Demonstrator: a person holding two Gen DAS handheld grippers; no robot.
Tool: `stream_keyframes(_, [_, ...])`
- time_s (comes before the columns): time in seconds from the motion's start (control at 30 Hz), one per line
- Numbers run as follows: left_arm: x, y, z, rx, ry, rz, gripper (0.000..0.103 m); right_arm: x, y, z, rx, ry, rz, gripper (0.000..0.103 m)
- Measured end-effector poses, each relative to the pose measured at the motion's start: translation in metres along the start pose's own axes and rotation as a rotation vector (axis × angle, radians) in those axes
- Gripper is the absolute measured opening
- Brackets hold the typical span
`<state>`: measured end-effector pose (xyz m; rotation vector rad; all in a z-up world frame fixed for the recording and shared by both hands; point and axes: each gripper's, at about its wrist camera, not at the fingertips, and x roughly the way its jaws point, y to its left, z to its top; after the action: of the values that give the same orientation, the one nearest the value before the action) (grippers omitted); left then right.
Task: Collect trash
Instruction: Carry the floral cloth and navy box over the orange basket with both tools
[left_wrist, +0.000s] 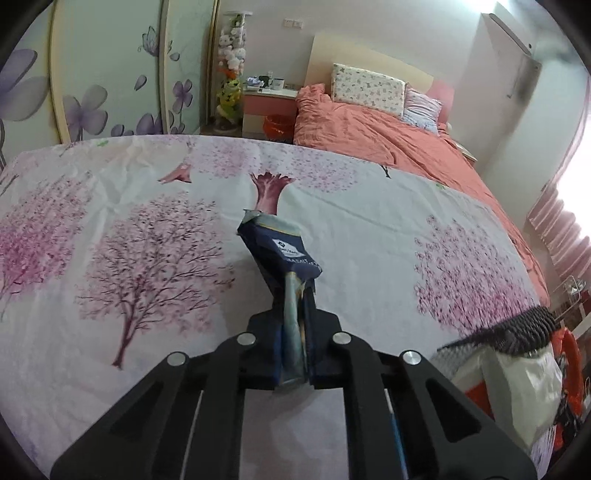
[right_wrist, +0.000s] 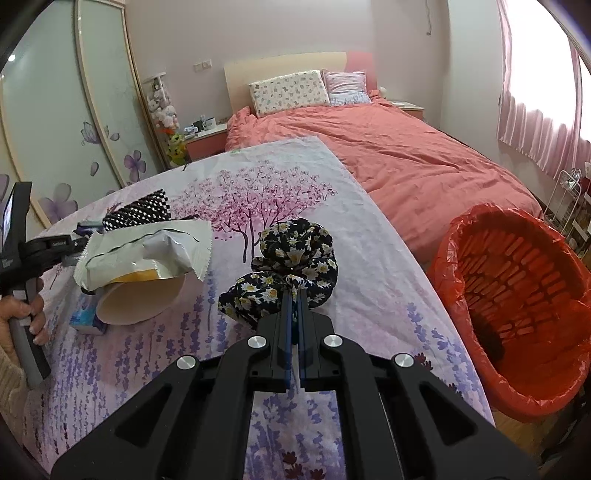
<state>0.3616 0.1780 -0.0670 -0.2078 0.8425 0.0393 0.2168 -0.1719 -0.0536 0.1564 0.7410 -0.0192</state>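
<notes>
My left gripper (left_wrist: 295, 317) is shut on a crumpled dark blue wrapper (left_wrist: 282, 251) and holds it up above the floral cloth (left_wrist: 147, 229). My right gripper (right_wrist: 294, 295) is shut on a black scrunchie with a daisy print (right_wrist: 295, 254) that rests on the cloth. A red basket lined with a red bag (right_wrist: 517, 302) stands at the table's right edge. A white wrapper (right_wrist: 147, 251) lies over a tipped paper cup (right_wrist: 140, 299), with a small blue packet (right_wrist: 86, 319) beside it. The left gripper (right_wrist: 79, 236) shows at the left of the right wrist view.
A black-and-white dotted item (right_wrist: 138, 210) lies behind the white wrapper and also shows in the left wrist view (left_wrist: 524, 325). A bed with a coral duvet (right_wrist: 406, 155) stands beyond the table. A nightstand (left_wrist: 269, 99) with mugs and a wardrobe (left_wrist: 92, 74) are at the back left.
</notes>
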Motion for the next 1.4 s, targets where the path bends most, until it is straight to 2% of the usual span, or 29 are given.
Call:
stream_keyframes(0.3, [-0.062,-0.010,-0.007,0.071,-0.095,-0.016,0.010,-0.028,0.007,0.004,-0.005,-0.051,0.007,0.003])
stream_keyframes(0.6, [-0.121,-0.033,-0.014,0.110,-0.136,-0.068,0.010,-0.066,0.004,0.008,-0.007,-0.126,0.008,0.003])
stream_keyframes(0.93, [-0.176,-0.079,-0.034,0.199,-0.167,-0.167,0.010,-0.108,-0.009,0.010,0.012,-0.211,-0.004,0.003])
stream_keyframes(1.4, [-0.220,-0.165,-0.068,0.332,-0.162,-0.323,0.010,-0.139,-0.053,0.002,0.082,-0.276,-0.052,0.003])
